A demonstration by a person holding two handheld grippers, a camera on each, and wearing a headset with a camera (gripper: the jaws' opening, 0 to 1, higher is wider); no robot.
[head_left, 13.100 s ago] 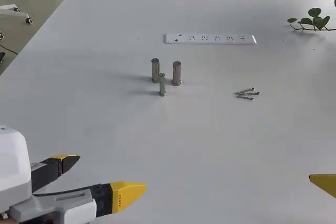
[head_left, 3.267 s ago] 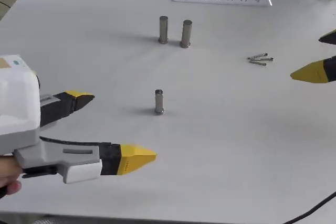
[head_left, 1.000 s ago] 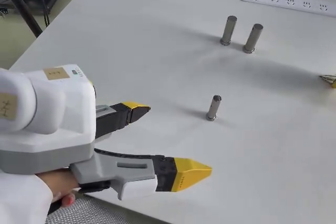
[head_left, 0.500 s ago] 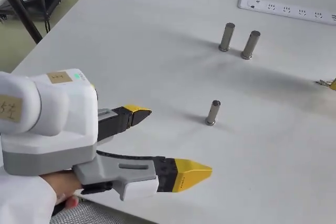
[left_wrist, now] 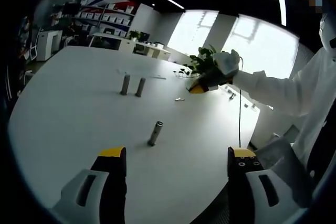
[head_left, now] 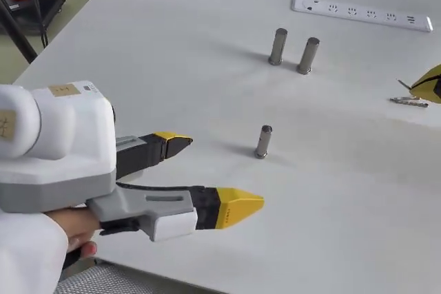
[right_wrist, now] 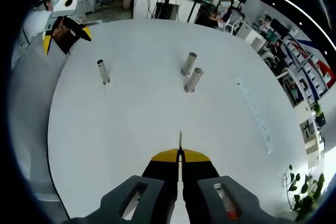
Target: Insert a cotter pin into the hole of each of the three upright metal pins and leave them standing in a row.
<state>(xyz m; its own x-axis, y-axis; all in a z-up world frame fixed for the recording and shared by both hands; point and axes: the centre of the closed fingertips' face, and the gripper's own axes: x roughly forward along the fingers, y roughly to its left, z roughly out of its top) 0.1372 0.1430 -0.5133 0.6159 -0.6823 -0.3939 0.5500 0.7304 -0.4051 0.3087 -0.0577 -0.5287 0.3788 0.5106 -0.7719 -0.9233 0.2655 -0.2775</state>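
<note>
**Cotter pin in the jaws**

The right gripper (right_wrist: 180, 155), gaping seconds earlier, had closed on a cotter pin (right_wrist: 180, 140), its tip poking out. The left gripper (head_left: 222, 171) hung wide open near the lone metal pin (head_left: 263, 141). Insertion, I judged, could begin.

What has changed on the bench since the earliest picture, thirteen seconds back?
The short metal pin has been moved out of the cluster toward the person and stands alone. The right gripper has shut on a cotter pin. The two taller pins stay upright side by side, and the left gripper stays open.
</note>
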